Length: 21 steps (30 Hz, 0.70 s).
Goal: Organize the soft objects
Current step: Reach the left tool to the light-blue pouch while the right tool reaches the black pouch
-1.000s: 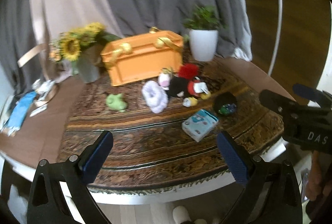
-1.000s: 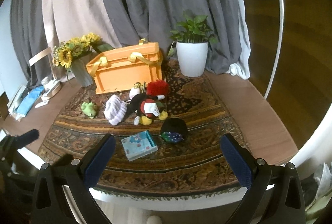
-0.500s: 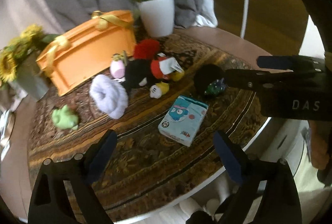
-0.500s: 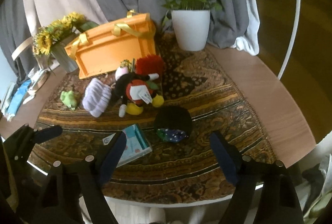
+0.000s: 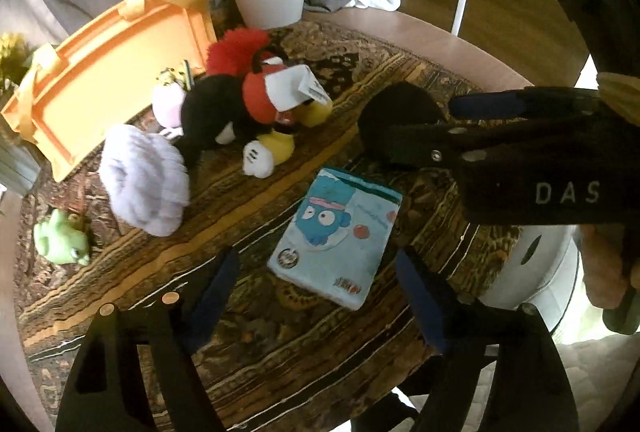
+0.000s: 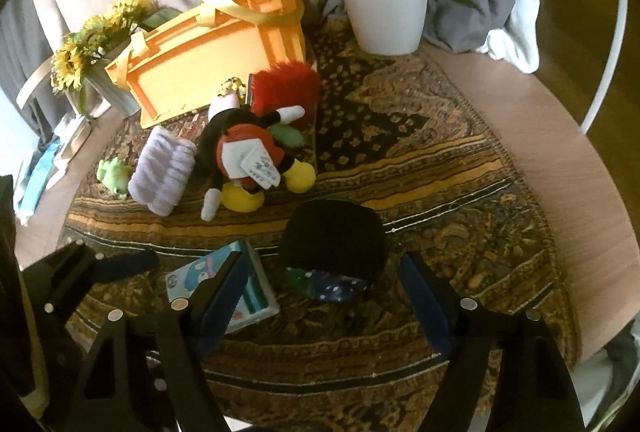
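Observation:
Soft objects lie on a patterned rug: a black and red mouse plush, a lilac knitted bundle, a green frog toy, a light blue tissue pack and a black pouch. An orange storage box stands behind them. My left gripper is open just in front of the tissue pack. My right gripper is open with the black pouch between its fingers; it also shows in the left wrist view.
A white plant pot stands at the back right. A sunflower vase stands left of the box. Blue and white items lie at the table's left edge. The round table's bare wood rim curves around the rug.
Both grippers have moved forward and down toward the table. The tissue pack and the black pouch now sit much closer to the fingers. No object has moved.

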### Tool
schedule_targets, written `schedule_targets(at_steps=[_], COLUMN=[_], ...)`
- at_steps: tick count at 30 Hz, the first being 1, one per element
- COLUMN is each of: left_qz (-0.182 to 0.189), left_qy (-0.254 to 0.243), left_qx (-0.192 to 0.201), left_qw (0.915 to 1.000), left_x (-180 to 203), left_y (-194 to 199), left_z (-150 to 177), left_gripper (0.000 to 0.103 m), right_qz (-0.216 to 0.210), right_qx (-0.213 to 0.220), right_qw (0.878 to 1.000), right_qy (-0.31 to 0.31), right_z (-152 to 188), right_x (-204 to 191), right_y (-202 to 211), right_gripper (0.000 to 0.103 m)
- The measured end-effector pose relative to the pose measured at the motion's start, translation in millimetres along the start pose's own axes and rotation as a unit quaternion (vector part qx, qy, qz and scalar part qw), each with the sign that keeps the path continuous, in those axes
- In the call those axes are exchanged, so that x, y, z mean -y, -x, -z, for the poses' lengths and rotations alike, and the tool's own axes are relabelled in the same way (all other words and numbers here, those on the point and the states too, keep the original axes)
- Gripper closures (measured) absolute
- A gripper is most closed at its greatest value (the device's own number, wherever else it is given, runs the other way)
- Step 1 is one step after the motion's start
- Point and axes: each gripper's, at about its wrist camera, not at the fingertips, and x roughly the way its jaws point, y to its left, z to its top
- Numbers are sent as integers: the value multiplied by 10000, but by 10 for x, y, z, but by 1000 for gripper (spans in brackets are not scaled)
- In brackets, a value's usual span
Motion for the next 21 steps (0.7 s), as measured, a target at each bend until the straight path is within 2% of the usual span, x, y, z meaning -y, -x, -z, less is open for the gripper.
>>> schedule_targets(at_steps=[9, 10, 14, 21], left_qz=[63, 77, 10, -133], left_qy=[126, 155, 301, 934], left_qx=[-245, -266, -268, -199], left_qw=[9996, 9995, 9992, 9953], left_x=[42, 47, 69, 23], left_y=[-207, -212, -215, -203], left_z=[-53, -48, -47, -28], left_gripper=[39, 39, 40, 40], right_qz=[-298, -325, -461, -503], right_qx=[-342, -378, -426, -437], right_qw=[9990, 9987, 9980, 9976], right_qy=[-29, -43, -76, 199], right_z=[-73, -77, -104, -119], right_x=[99, 116, 174, 194], right_y=[-244, -263, -289, -260], right_gripper=[34, 38, 38, 39])
